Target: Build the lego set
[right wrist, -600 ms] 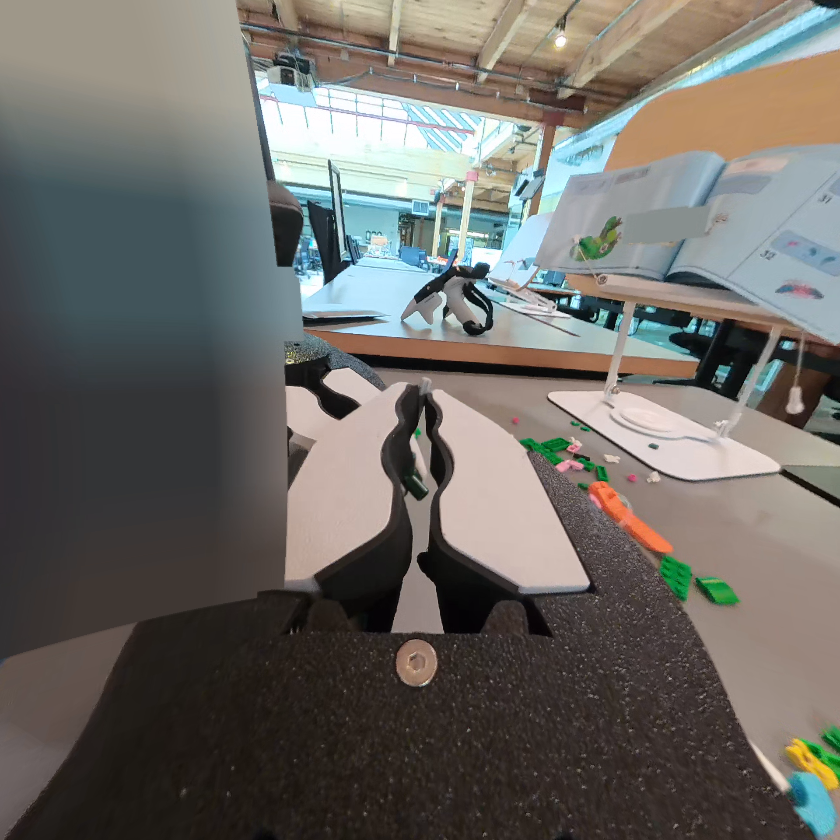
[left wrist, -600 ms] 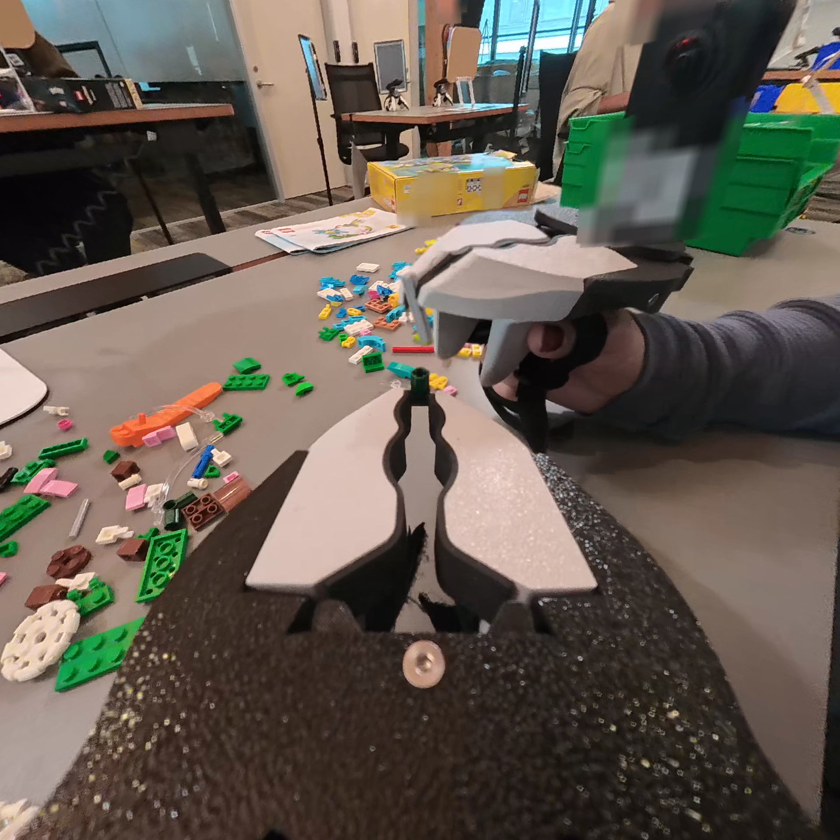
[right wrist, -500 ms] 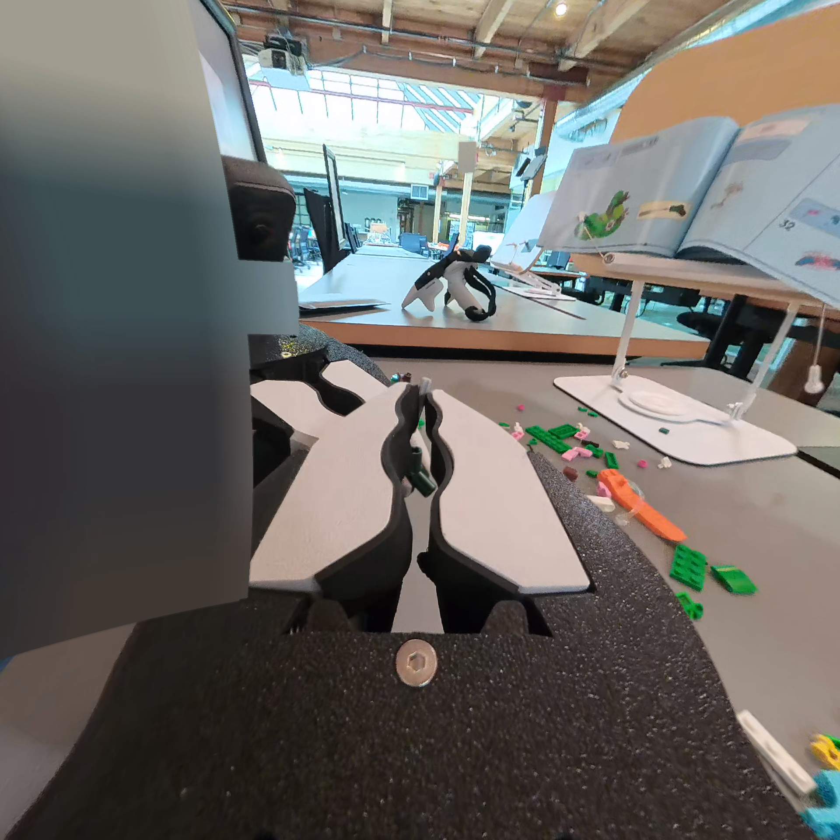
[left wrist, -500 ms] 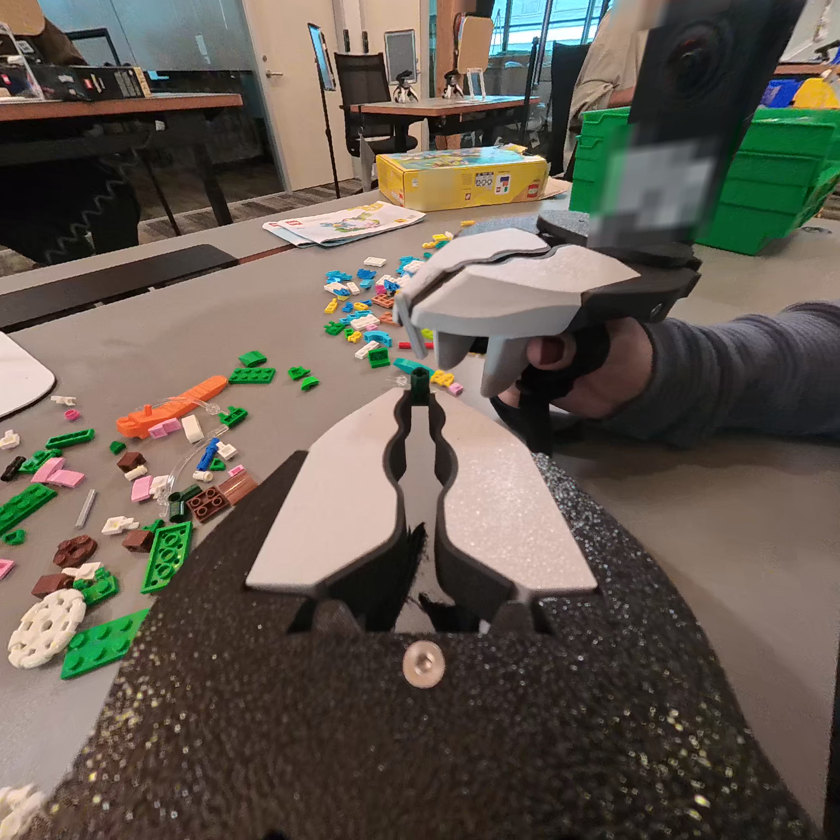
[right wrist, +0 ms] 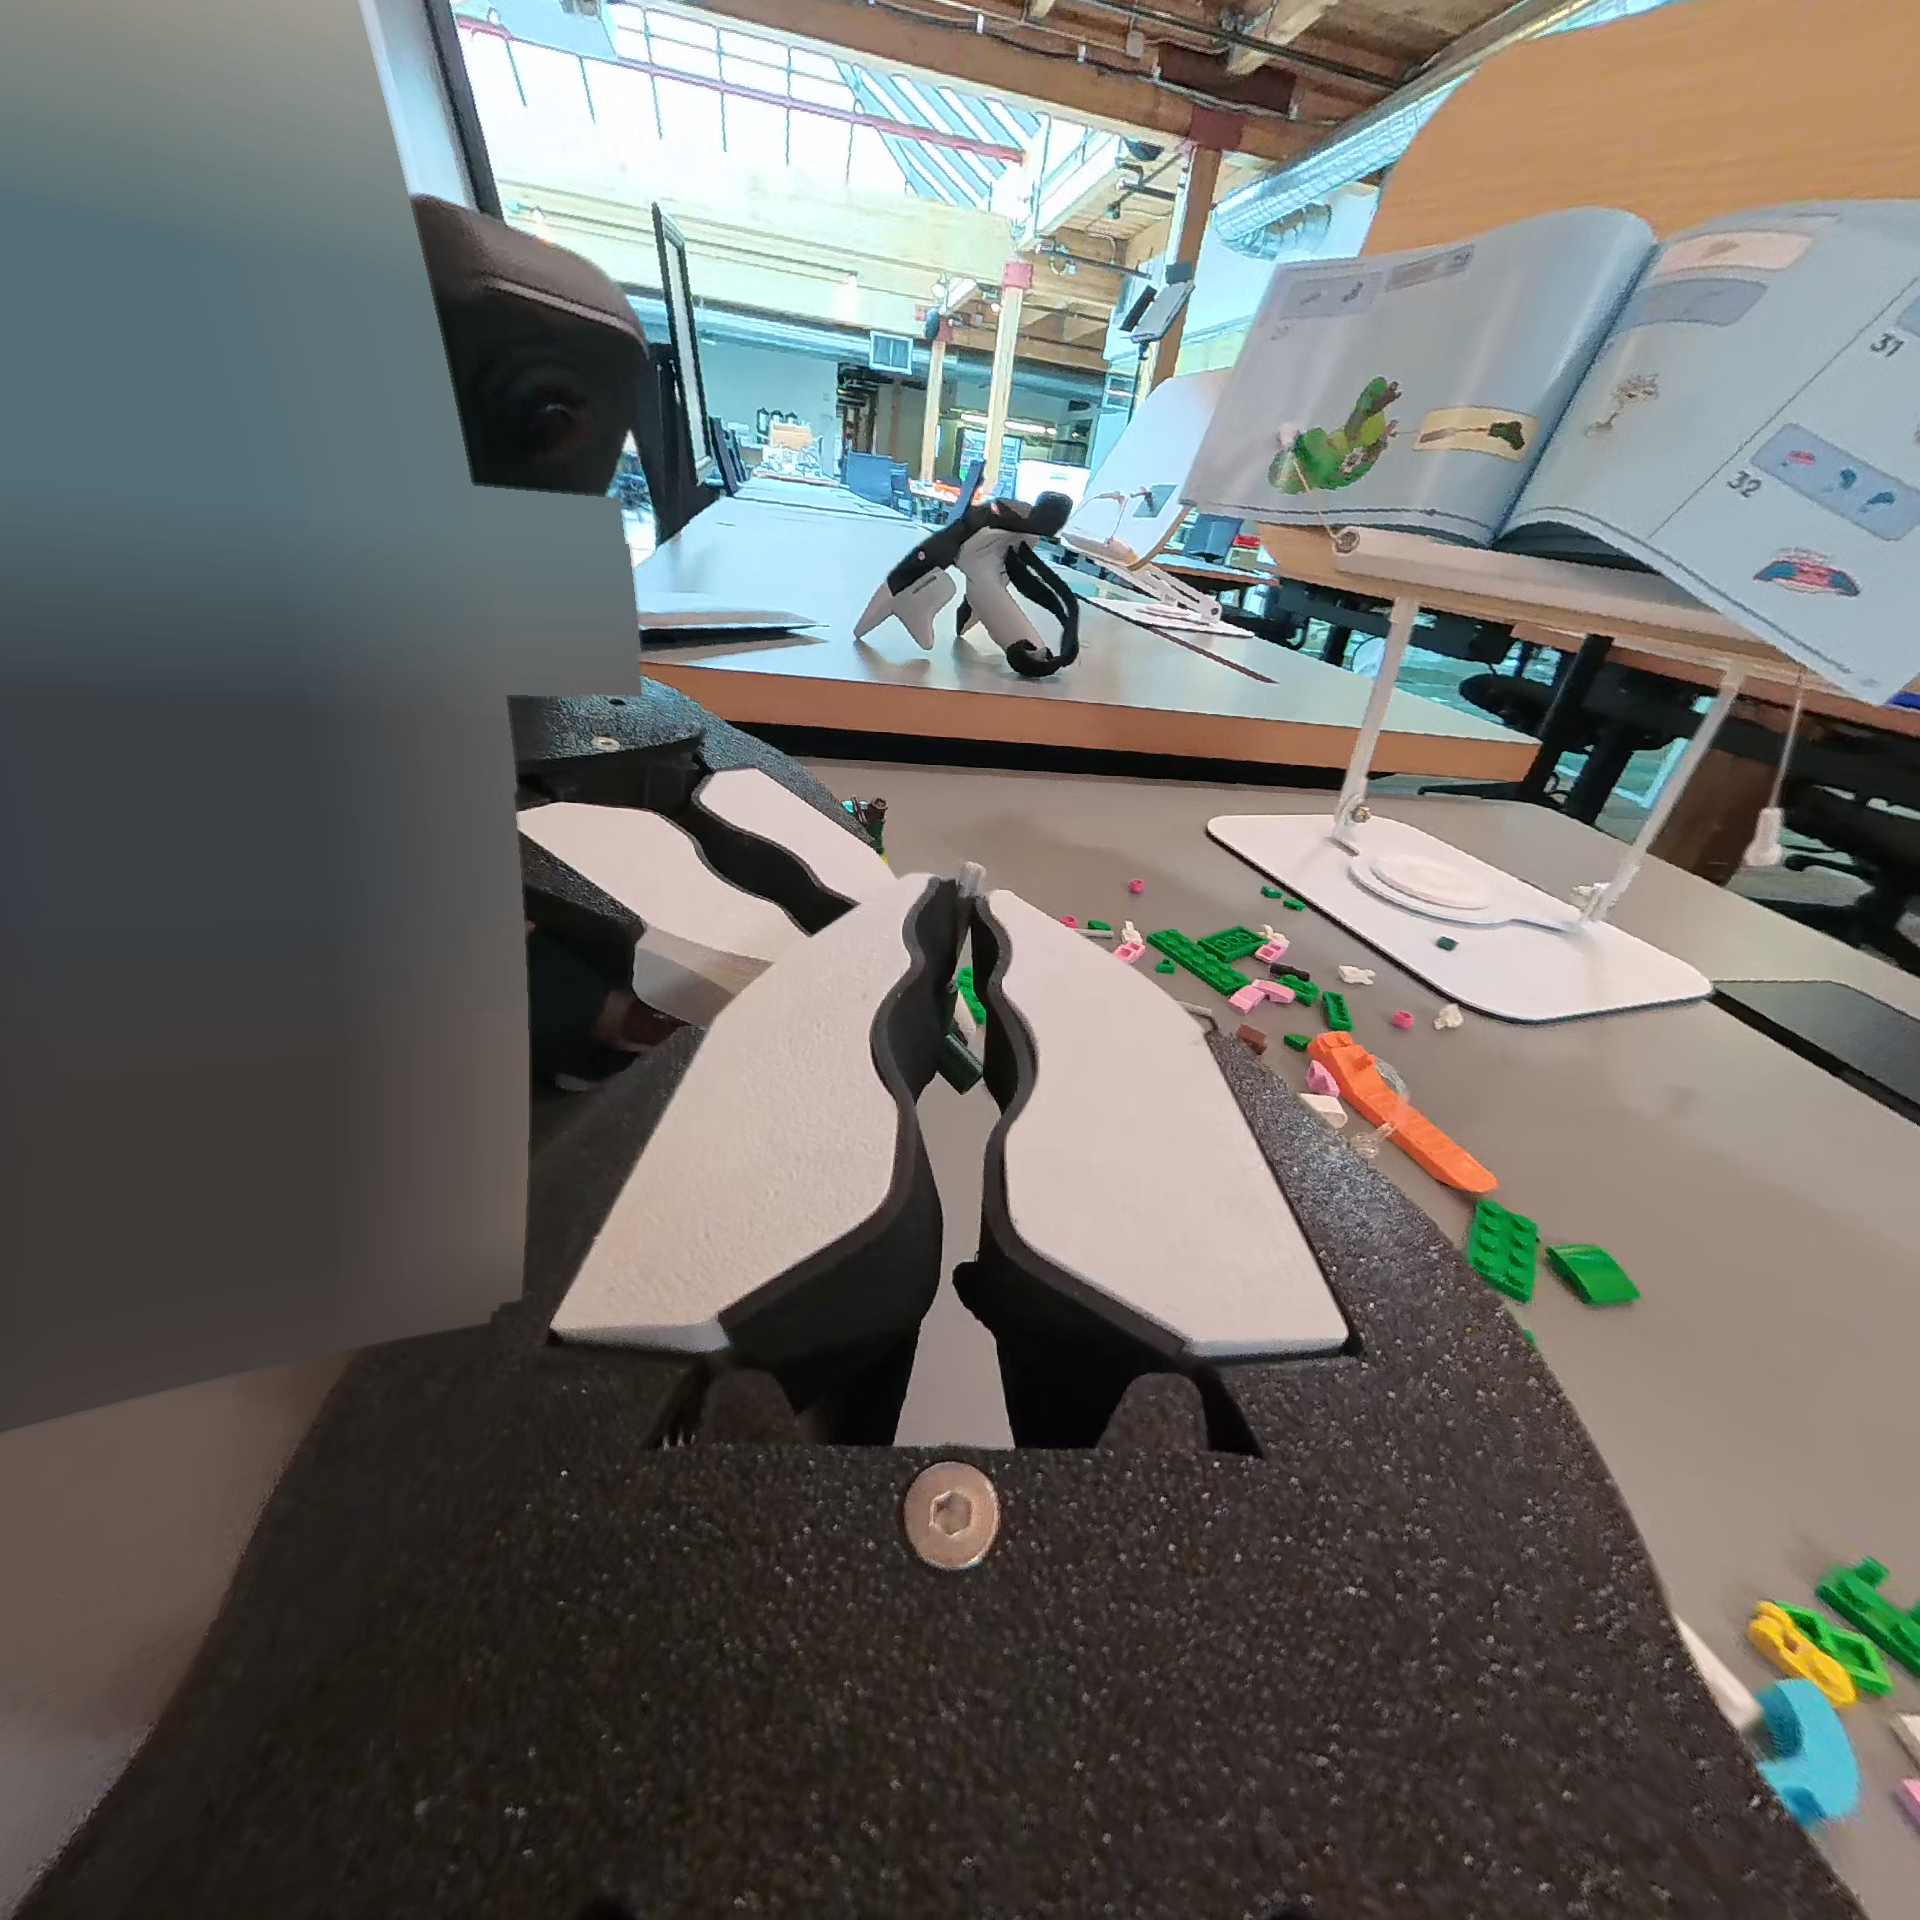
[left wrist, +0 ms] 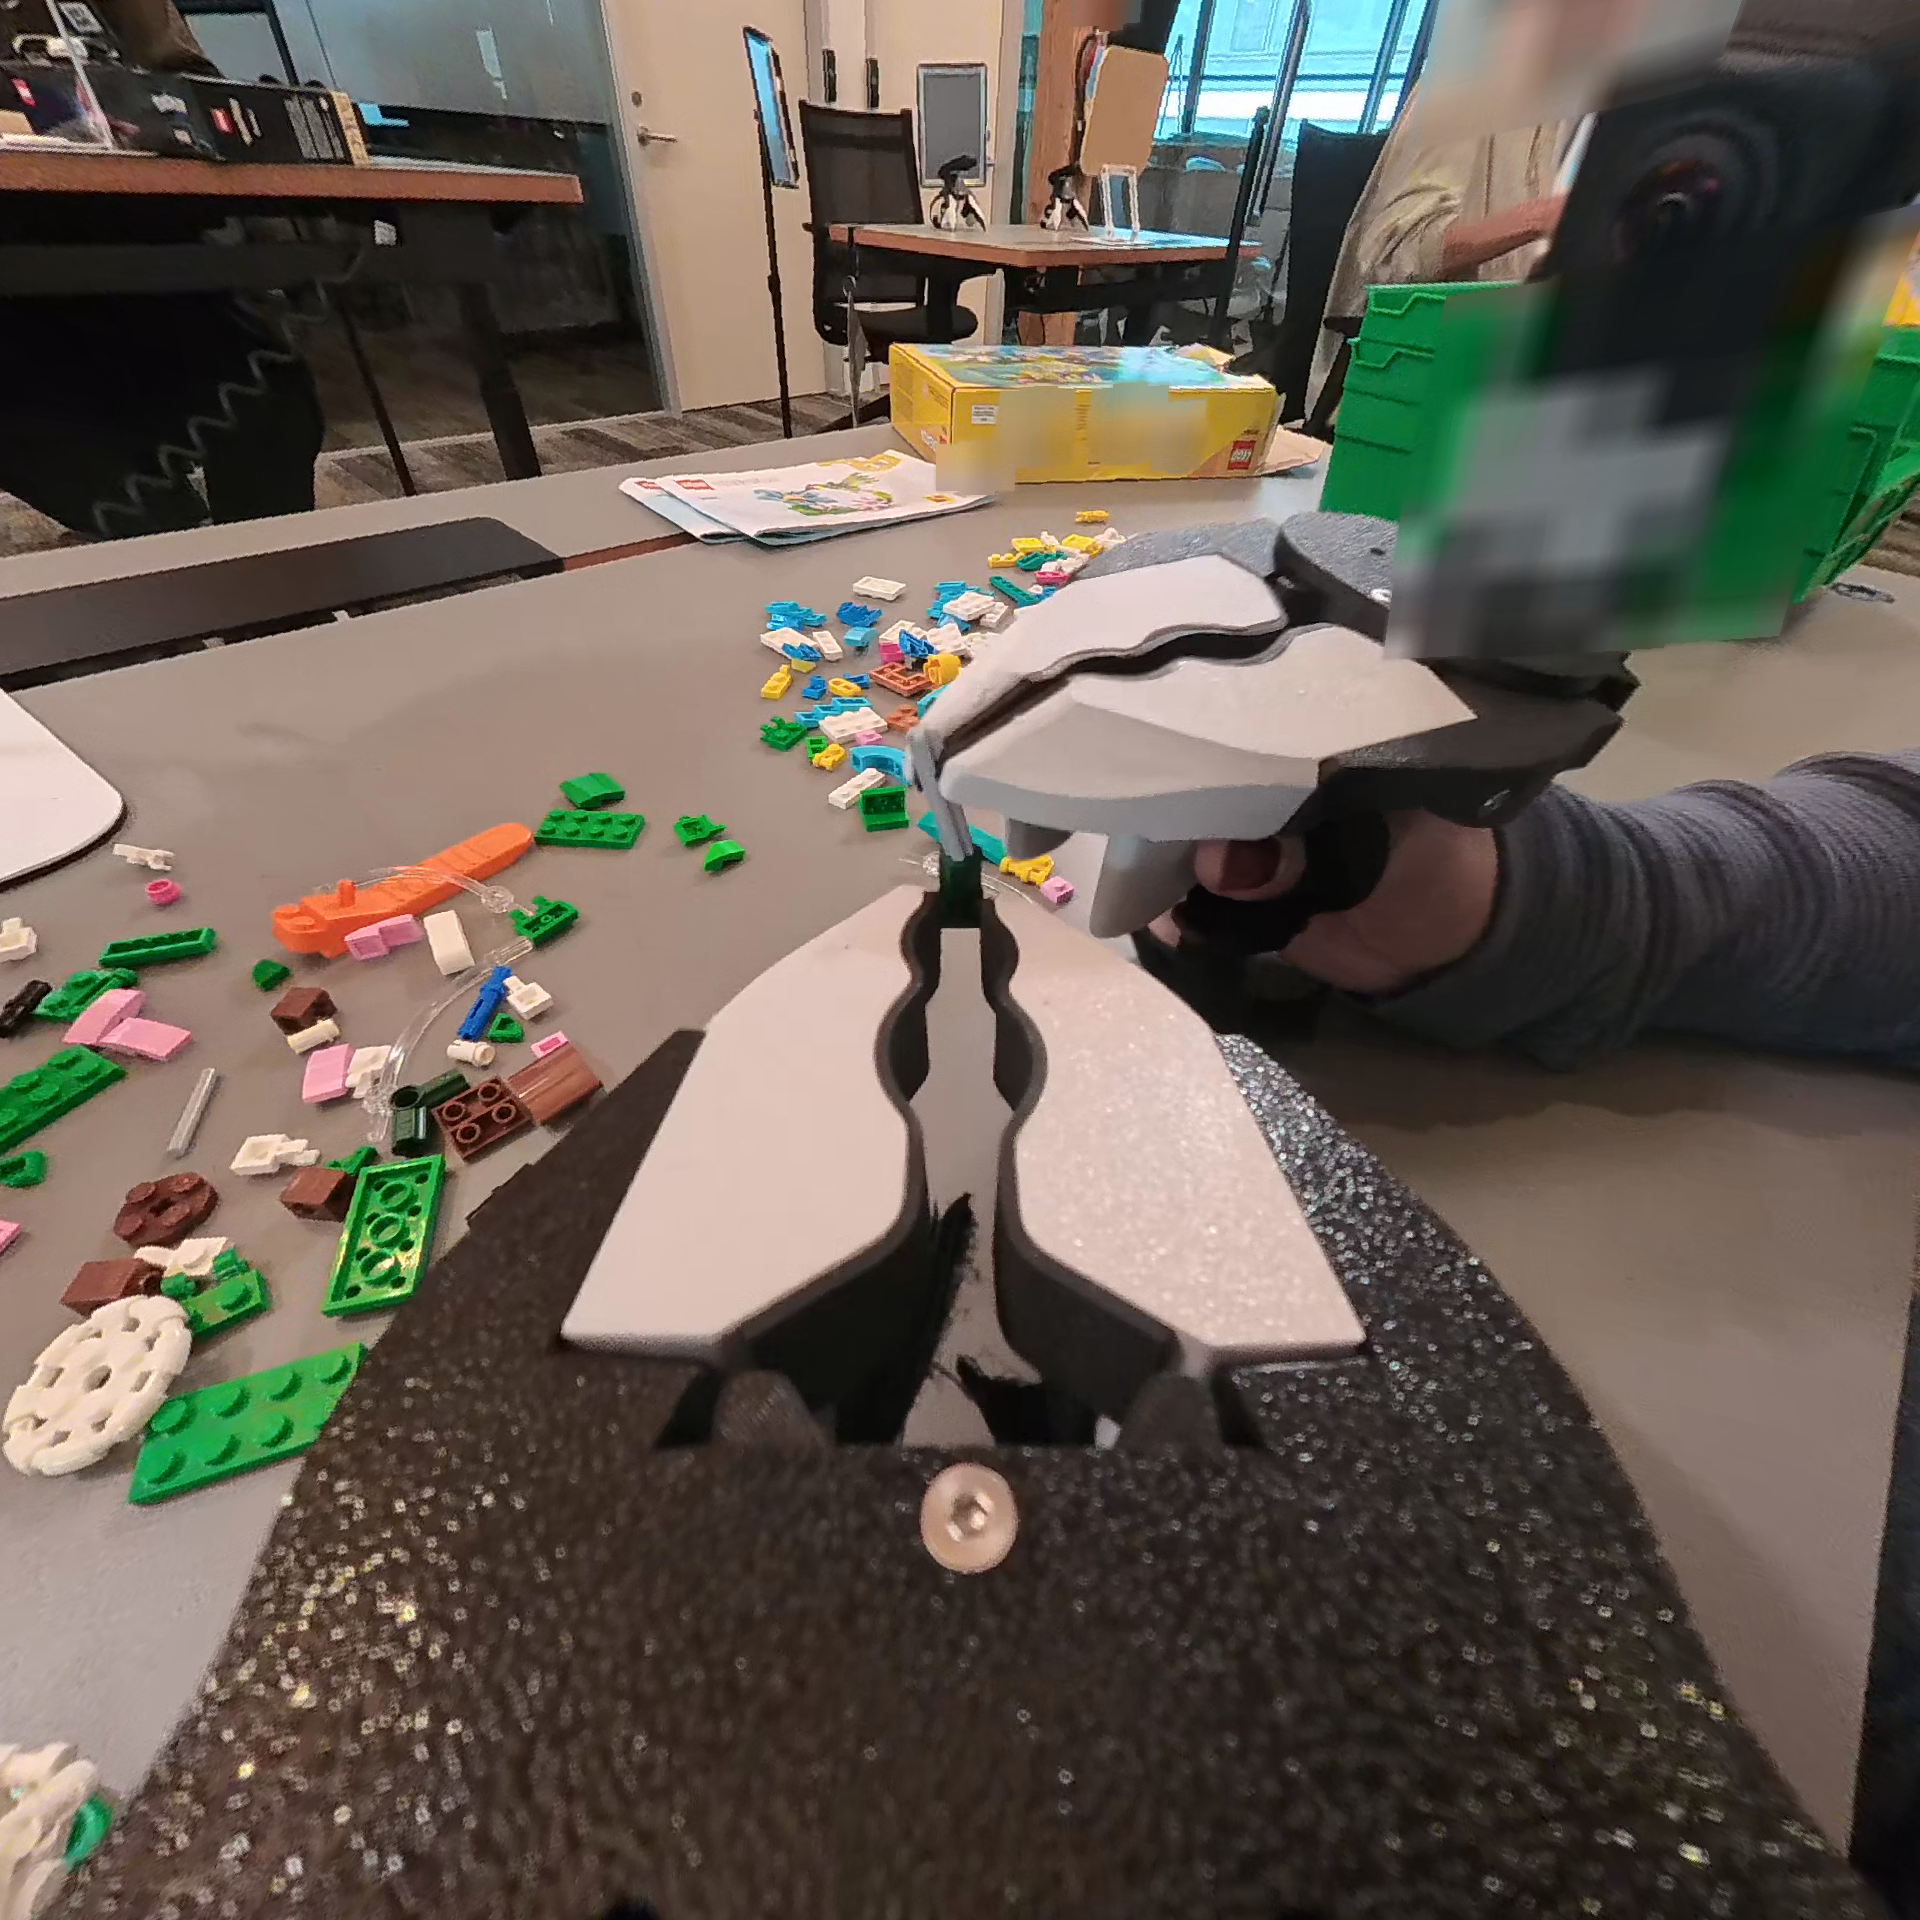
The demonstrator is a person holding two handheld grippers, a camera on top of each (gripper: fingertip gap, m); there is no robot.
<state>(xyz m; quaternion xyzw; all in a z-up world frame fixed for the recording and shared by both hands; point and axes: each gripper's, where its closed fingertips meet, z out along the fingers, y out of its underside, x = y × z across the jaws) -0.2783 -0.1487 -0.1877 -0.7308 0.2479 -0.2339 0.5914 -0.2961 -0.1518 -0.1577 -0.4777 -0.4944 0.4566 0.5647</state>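
Note:
My left gripper is shut on a small dark green piece and holds it upright above the grey table. My right gripper comes in from the right, shut on a thin light grey bar. The bar's lower end meets the top of the green piece. In the right wrist view my right gripper pinches the bar at its tips. The green piece shows below, between the fingers. The left gripper lies close at the left.
Loose green, brown, pink and white bricks and an orange brick separator lie at the left. A colourful brick pile, booklets, a yellow box and a green crate lie beyond. An open instruction book rests on a white stand. Only a small space, under 4 cm, lies between the two pairs of fingers.
My right gripper has moved down and in toward the left gripper, bringing the bar's end onto the green piece. Both grippers stay shut.

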